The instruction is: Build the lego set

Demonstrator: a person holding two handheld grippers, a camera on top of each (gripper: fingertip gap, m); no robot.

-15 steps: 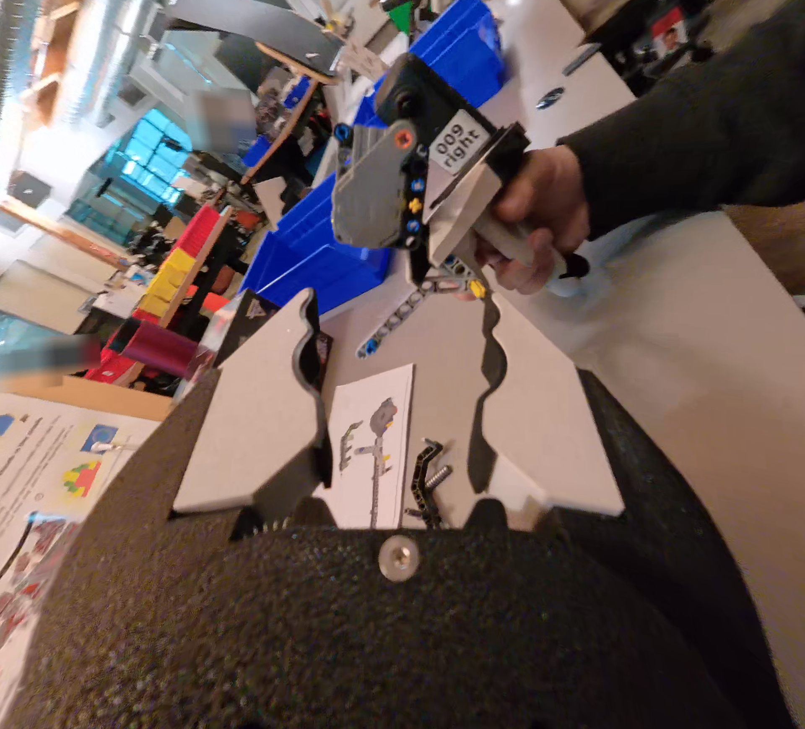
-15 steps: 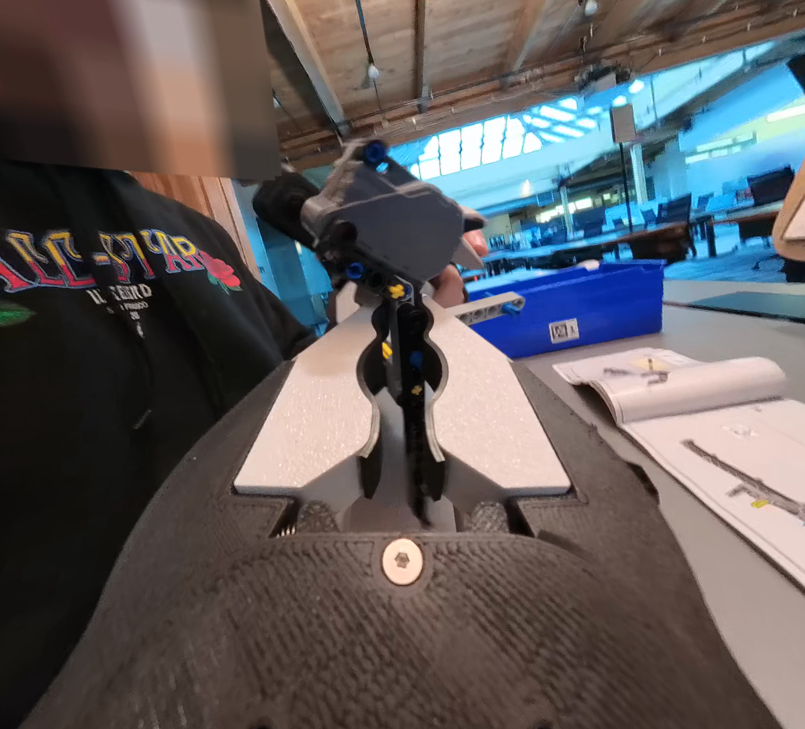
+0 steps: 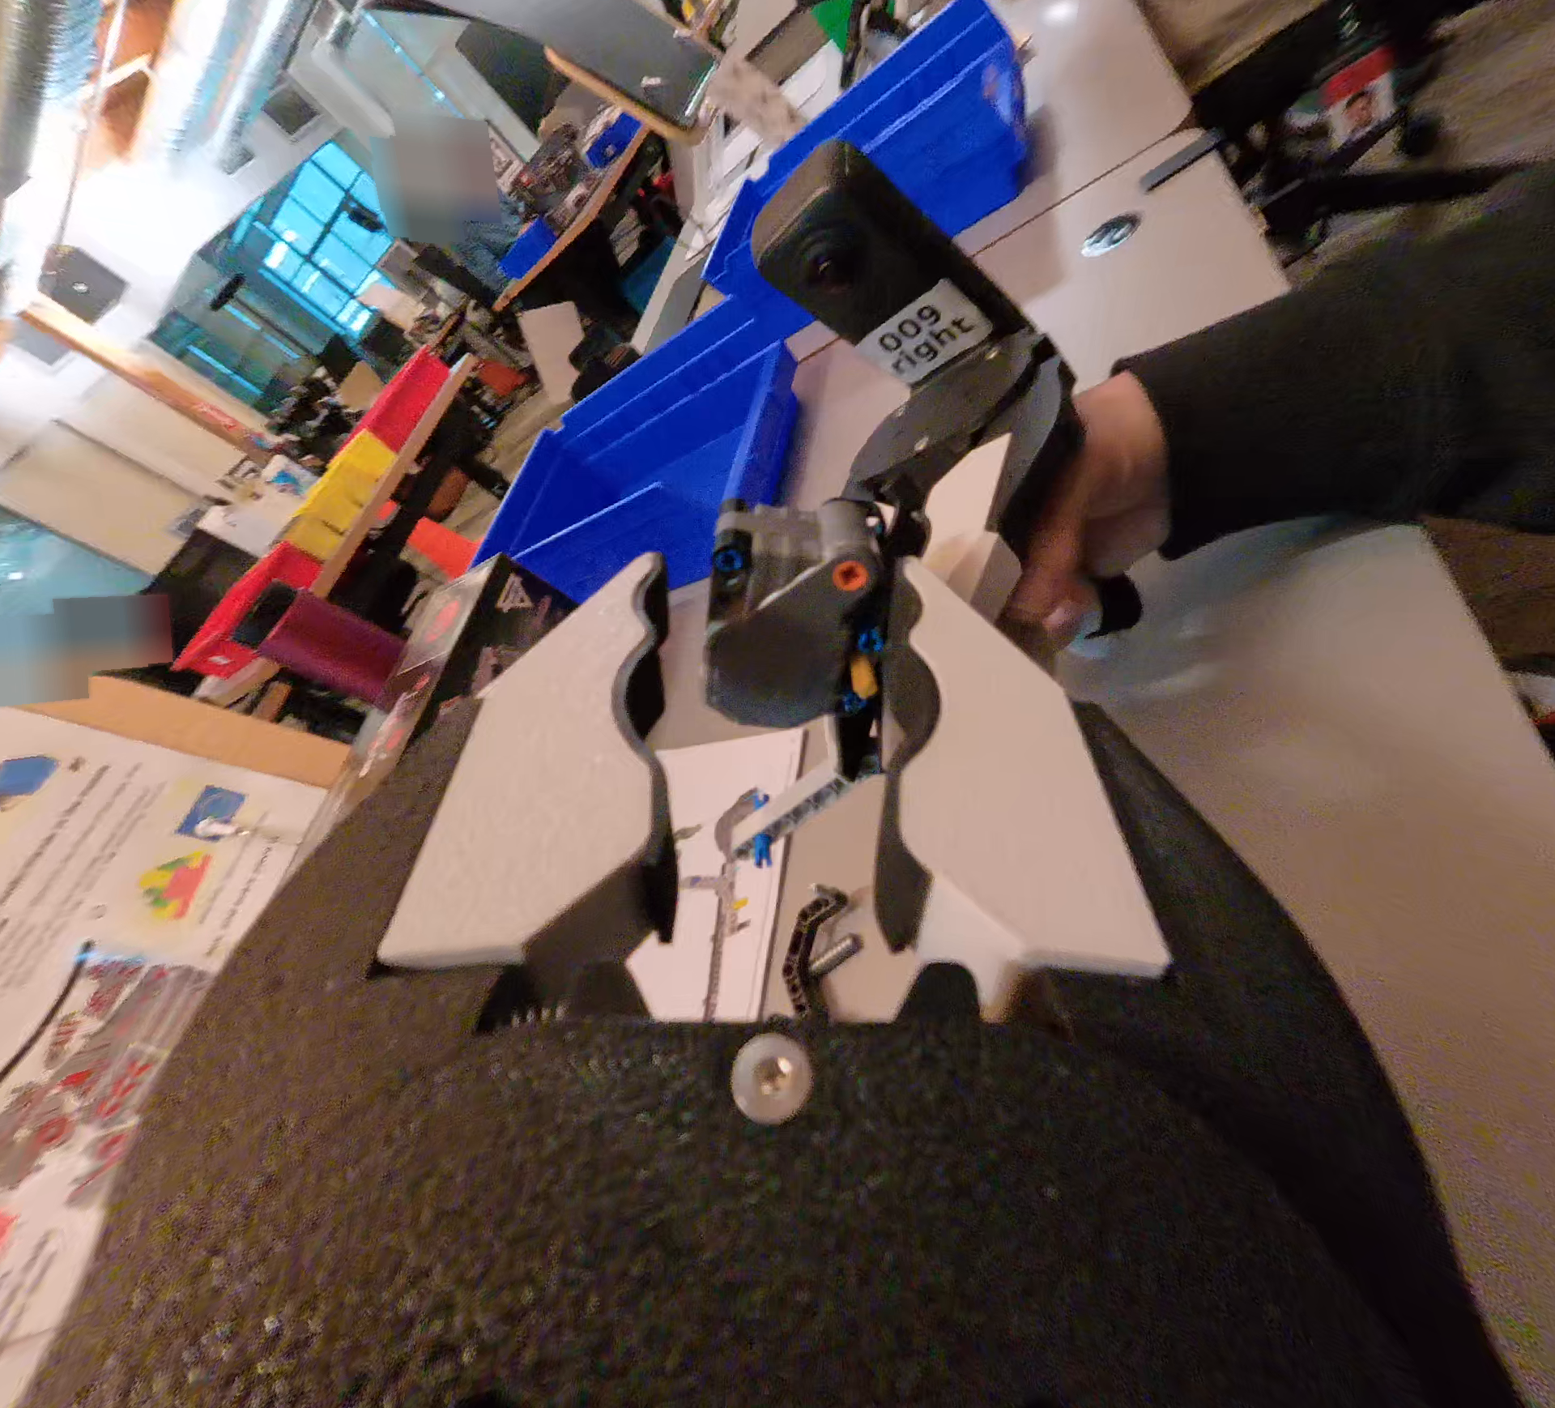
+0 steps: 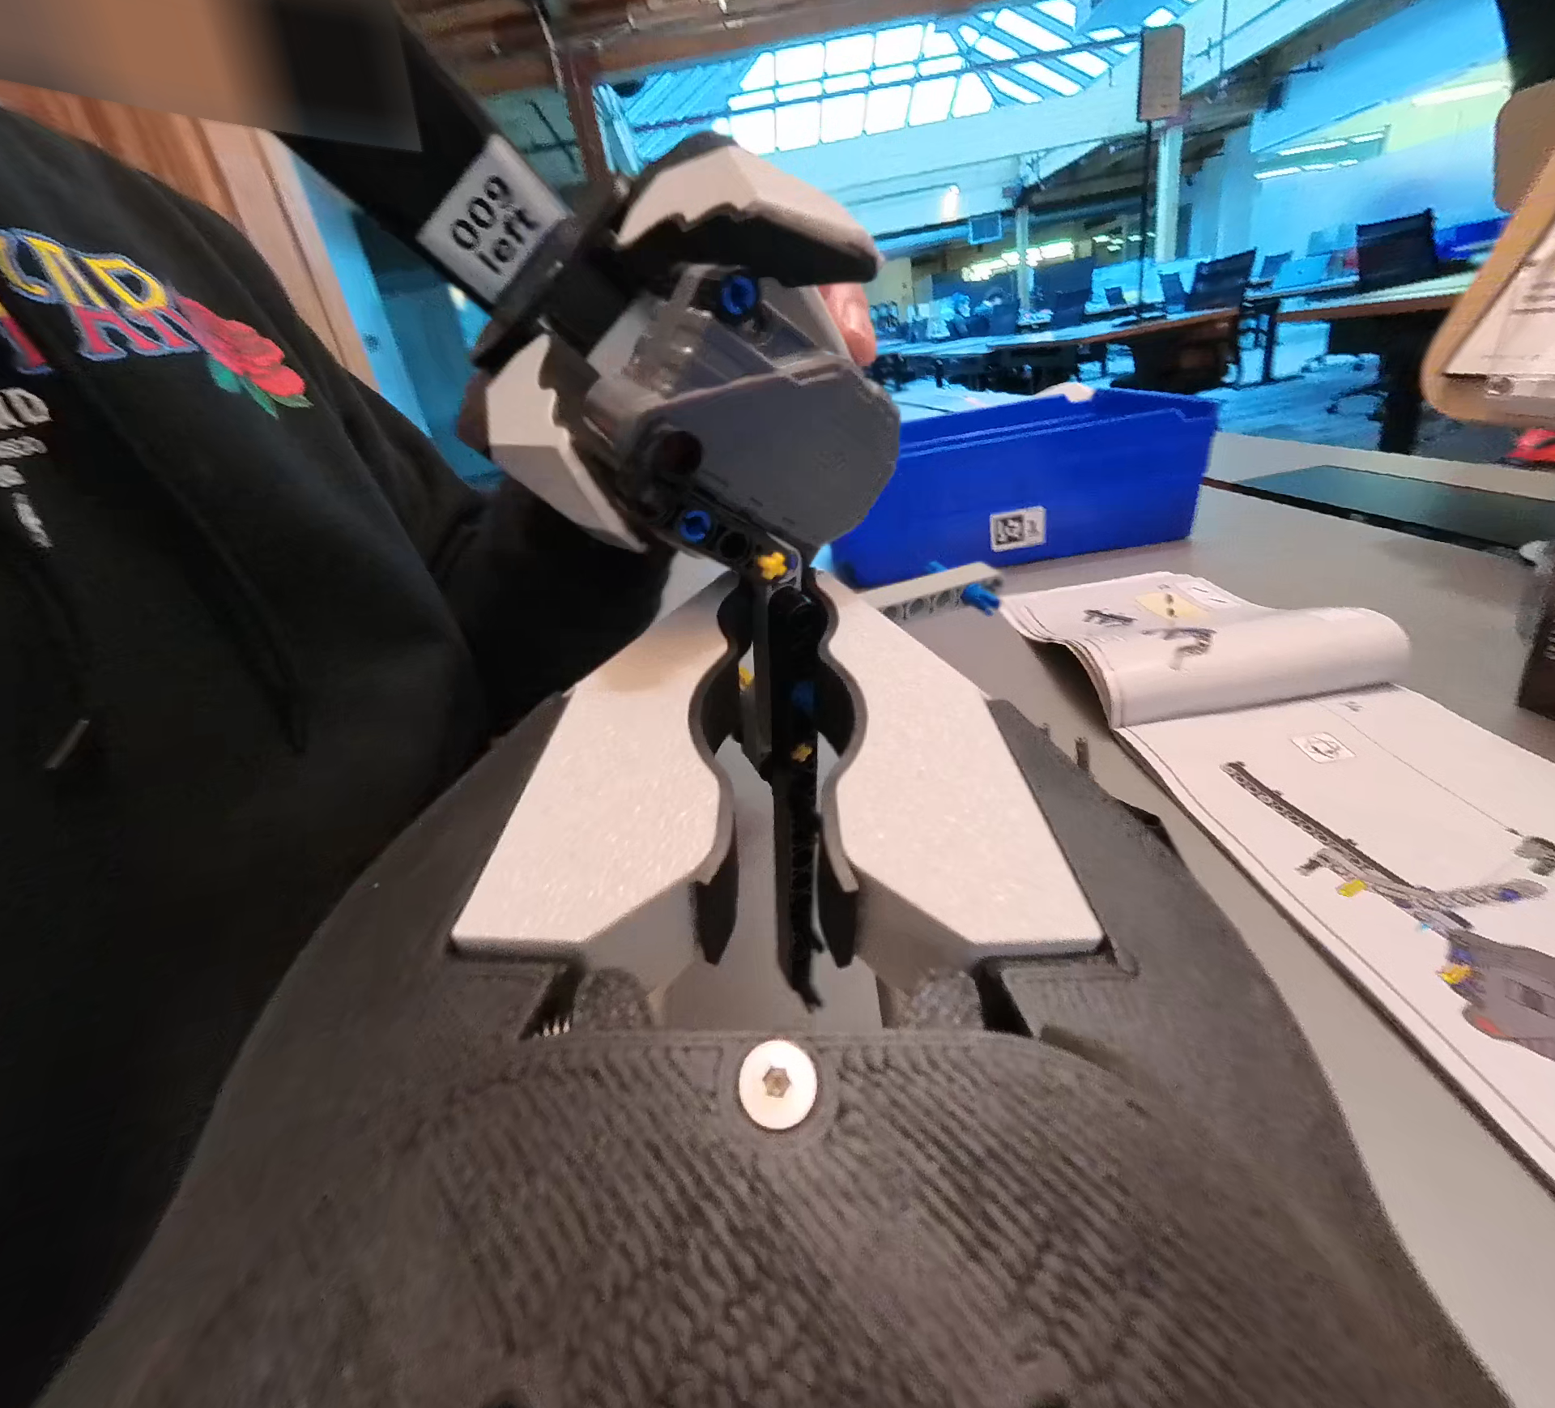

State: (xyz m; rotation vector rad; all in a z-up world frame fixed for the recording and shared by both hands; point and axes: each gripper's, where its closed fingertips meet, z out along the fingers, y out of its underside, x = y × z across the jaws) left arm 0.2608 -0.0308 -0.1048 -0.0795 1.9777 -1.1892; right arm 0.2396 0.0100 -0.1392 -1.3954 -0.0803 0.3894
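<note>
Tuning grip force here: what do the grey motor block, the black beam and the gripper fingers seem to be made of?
Grey motor block: looks like hard moulded plastic, smooth with a soft sheen. Thin black studded beam: likely the same rigid plastic, matte. Pale grey gripper fingers: probably 3D-printed plastic, with a finely grained, dull surface.

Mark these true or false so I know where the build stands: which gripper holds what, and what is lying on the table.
1. The right gripper is shut on the black Technic beam. True.
2. The left gripper is clamped shut on the grey Lego motor. False: its jaws stand open either side of the motor.
3. The instruction booklet lies closed on the table. False: it lies open.
4. A blue bin stands on the table beyond the motor. True.
5. A black angled beam lies loose on the table. True.
</note>
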